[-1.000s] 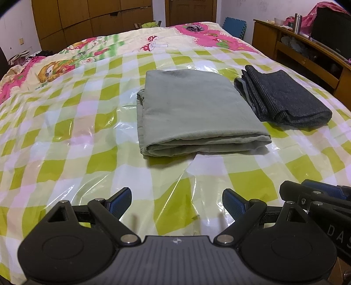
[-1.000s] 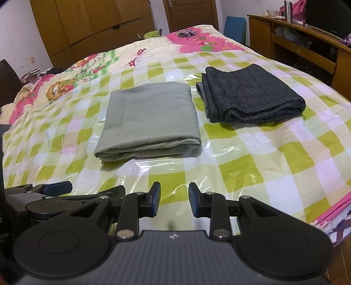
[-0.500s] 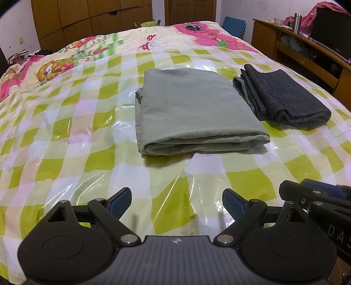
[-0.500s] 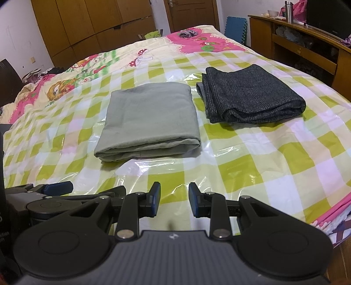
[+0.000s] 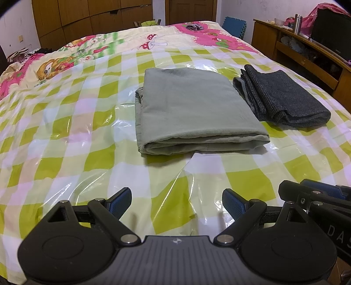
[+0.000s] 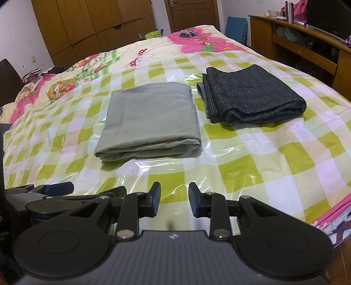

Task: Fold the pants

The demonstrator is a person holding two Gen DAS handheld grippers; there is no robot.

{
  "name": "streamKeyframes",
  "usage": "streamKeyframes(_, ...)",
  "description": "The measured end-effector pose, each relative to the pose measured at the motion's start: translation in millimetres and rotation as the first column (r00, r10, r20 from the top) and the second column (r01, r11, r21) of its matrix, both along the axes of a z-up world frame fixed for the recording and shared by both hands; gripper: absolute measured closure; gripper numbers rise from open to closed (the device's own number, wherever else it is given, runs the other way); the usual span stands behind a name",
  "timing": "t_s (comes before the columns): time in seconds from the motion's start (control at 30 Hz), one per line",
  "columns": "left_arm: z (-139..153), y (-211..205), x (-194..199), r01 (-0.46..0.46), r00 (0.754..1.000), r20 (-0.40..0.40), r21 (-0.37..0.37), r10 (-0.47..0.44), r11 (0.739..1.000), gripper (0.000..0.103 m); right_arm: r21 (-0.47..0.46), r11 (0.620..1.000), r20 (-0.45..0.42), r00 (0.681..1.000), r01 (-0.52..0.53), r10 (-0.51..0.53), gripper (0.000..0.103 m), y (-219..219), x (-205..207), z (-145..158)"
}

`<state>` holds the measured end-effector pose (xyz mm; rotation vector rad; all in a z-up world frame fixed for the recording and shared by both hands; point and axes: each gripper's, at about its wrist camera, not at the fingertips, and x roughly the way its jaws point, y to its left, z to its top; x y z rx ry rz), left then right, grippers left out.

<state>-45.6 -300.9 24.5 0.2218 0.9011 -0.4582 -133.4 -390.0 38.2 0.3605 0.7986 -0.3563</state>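
Folded grey-green pants (image 5: 193,111) (image 6: 149,120) lie flat on the bed's green-and-white checked plastic sheet (image 5: 65,140). To their right lies a second folded pair, dark grey tweed pants (image 5: 283,98) (image 6: 252,94). My left gripper (image 5: 176,202) hovers over the near edge of the bed, well short of the green pants, jaws wide apart and empty. My right gripper (image 6: 174,201) hangs beside it with a narrow gap between its blue pads and nothing in it. Each gripper's body shows at the edge of the other's view.
A cartoon-print quilt (image 5: 76,54) covers the far half of the bed. A wooden desk (image 5: 307,57) with a steel flask (image 5: 297,20) stands along the right. Wooden wardrobes (image 6: 87,26) and a door (image 6: 193,13) line the far wall.
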Motion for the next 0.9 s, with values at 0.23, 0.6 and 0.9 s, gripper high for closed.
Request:
streamKeyframes(0.23,0.3,0.2,-0.3,0.000,1.000,0.001,-0.001,0.000,1.000,0.002,0.001,1.000,0.000,1.000,0.000,0.000,0.074,0.5,-0.3,0.0)
streamKeyframes(0.6,-0.4,-1.4,-1.2,0.007,1.000,0.011,0.000,-0.007,1.000,0.002,0.004,1.000,0.001,1.000,-0.001,0.001,0.074,0.5,-0.1,-0.2)
streamKeyframes(0.9,1.8,0.6,-1.3,0.009,1.000,0.029,0.007,-0.009,1.000,0.002,0.005,1.000,-0.004,1.000,-0.010,0.010,0.074,0.6,3.4,-0.4)
